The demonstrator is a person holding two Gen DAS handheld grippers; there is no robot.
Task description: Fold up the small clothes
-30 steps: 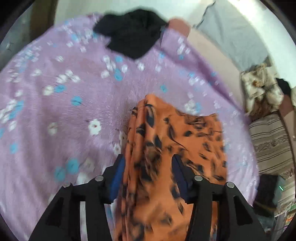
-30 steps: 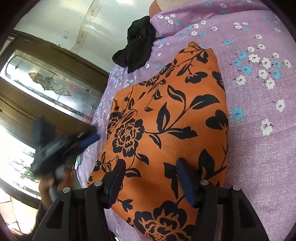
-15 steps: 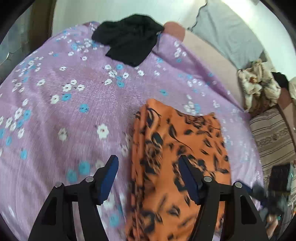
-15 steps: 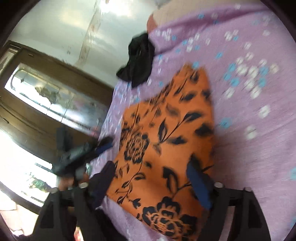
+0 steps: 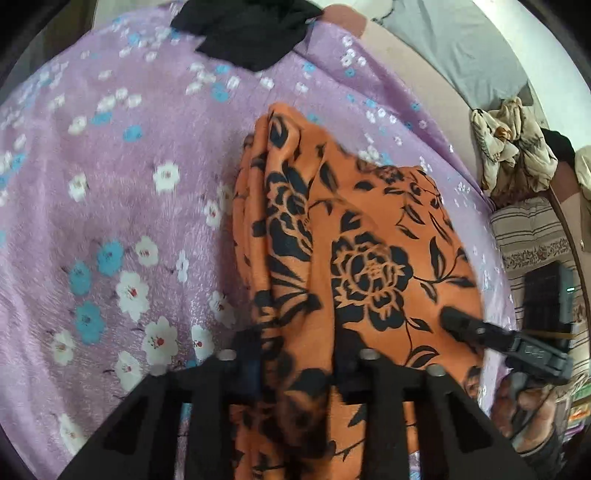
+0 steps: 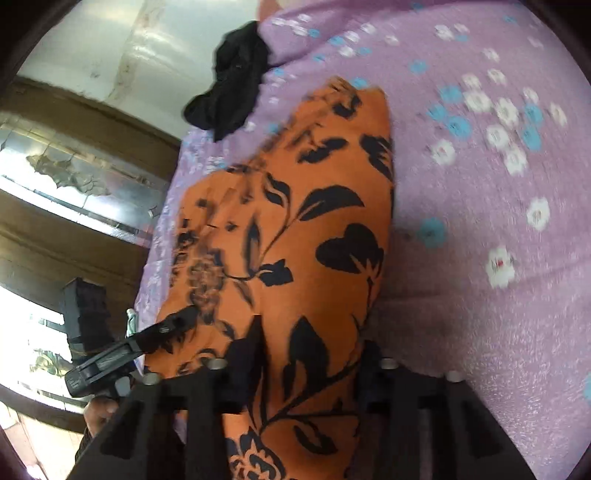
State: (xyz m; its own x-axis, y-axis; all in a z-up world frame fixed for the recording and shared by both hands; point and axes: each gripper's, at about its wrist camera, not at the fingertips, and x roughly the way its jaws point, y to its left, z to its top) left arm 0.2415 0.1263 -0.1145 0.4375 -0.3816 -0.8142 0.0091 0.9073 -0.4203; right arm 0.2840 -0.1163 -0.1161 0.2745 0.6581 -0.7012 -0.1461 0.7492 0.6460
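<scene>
We note an orange cloth [image 5: 354, 258] printed with black roses and leaves, thin and smooth-looking, lying on a purple bedspread [image 5: 122, 206] with a fine crinkled weave and small white and blue flowers. In the left wrist view the cloth's left edge is bunched into soft lengthwise folds; the rest lies flatter, rounded at the far end. In the right wrist view the same cloth [image 6: 295, 236] shows as a long, smooth panel with a curved right edge.

The left gripper [image 5: 297, 363] has just been closing; its jaws stand narrow with a gathered fold of the cloth between them, the fabric pinched and rising between the dark pads. The right gripper [image 6: 312, 373] has likewise just been closing on the near end of the cloth, which bulges up between its pads; it holds the fabric.

Each gripper shows in the other's view: the right one [image 5: 469, 326] touches the cloth's right edge, a hand [image 5: 524, 406] beneath it.

A crumpled black garment [image 5: 251, 29] lies at the far edge of the bedspread, well apart from the orange cloth. At right, a rumpled cream patterned bundle [image 5: 513, 151] sits above a striped cushion [image 5: 532, 236].
</scene>
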